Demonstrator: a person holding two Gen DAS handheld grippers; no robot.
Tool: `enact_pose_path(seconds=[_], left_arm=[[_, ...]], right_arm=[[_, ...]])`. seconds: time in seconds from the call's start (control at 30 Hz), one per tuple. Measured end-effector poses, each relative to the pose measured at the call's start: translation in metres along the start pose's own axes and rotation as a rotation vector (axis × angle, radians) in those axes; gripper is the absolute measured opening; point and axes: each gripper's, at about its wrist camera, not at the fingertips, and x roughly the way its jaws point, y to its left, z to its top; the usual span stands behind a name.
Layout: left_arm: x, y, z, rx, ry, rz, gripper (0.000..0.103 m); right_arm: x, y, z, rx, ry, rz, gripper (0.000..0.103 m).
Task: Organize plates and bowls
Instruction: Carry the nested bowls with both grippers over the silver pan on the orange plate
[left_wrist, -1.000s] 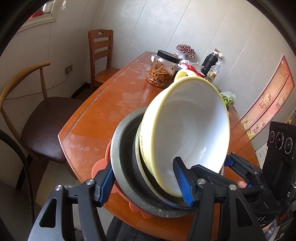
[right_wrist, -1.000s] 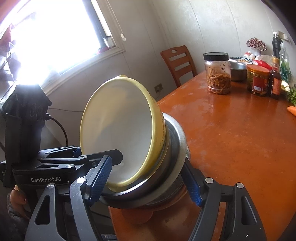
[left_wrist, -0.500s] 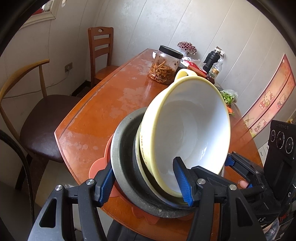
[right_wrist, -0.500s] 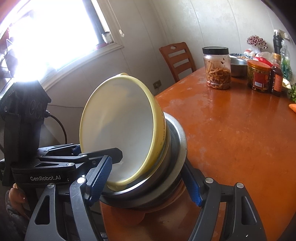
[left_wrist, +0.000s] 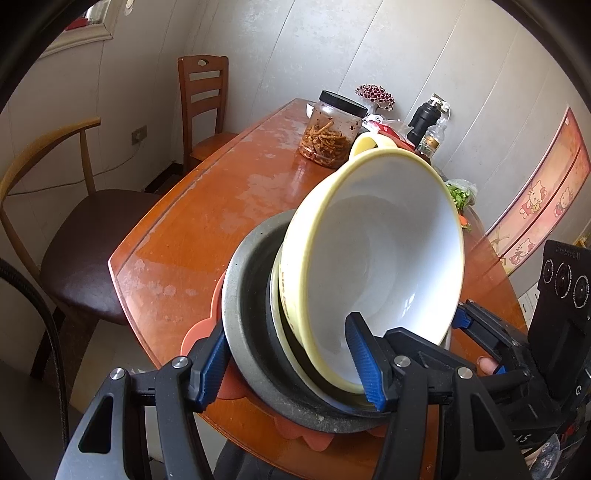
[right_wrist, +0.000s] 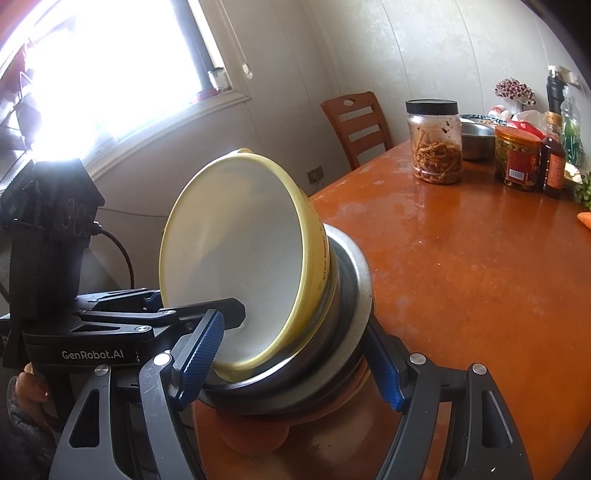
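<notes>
A stack of dishes is held tilted over the near end of the wooden table. It is a yellow bowl with a white inside, nested in a grey metal bowl, on an orange scalloped plate. My left gripper is shut on the stack, one finger under it and one inside the yellow bowl. My right gripper is shut on the same stack from the opposite side.
A jar of dried strips, a red-labelled jar, bottles and a metal bowl stand at the table's far end. Two chairs stand on the left side.
Both grippers and the stack have lifted and drawn back a little toward the table's near end. The grip on the stack is unchanged.
</notes>
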Motion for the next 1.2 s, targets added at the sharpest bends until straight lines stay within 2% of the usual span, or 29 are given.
enact_pose_path(seconds=[0.17, 0.5, 0.6, 0.73, 1.2], left_arm=[[0.0, -0.004, -0.002, 0.014, -0.013, 0.039, 0.06], [0.001, -0.004, -0.002, 0.001, -0.014, 0.041, 0.06], [0.001, -0.003, -0.002, 0.003, -0.016, 0.042, 0.061], [0.001, -0.003, -0.002, 0.003, -0.017, 0.044, 0.061], [-0.005, -0.003, -0.003, -0.002, -0.033, 0.053, 0.061]], right_arm=[[-0.002, -0.002, -0.001, 0.007, -0.008, 0.023, 0.076], [-0.004, -0.006, -0.002, 0.012, -0.021, 0.047, 0.076], [-0.006, -0.005, -0.003, 0.005, -0.027, 0.037, 0.076], [-0.008, -0.007, -0.005, 0.002, -0.038, -0.023, 0.077], [-0.012, -0.011, -0.006, 0.011, -0.056, -0.019, 0.077]])
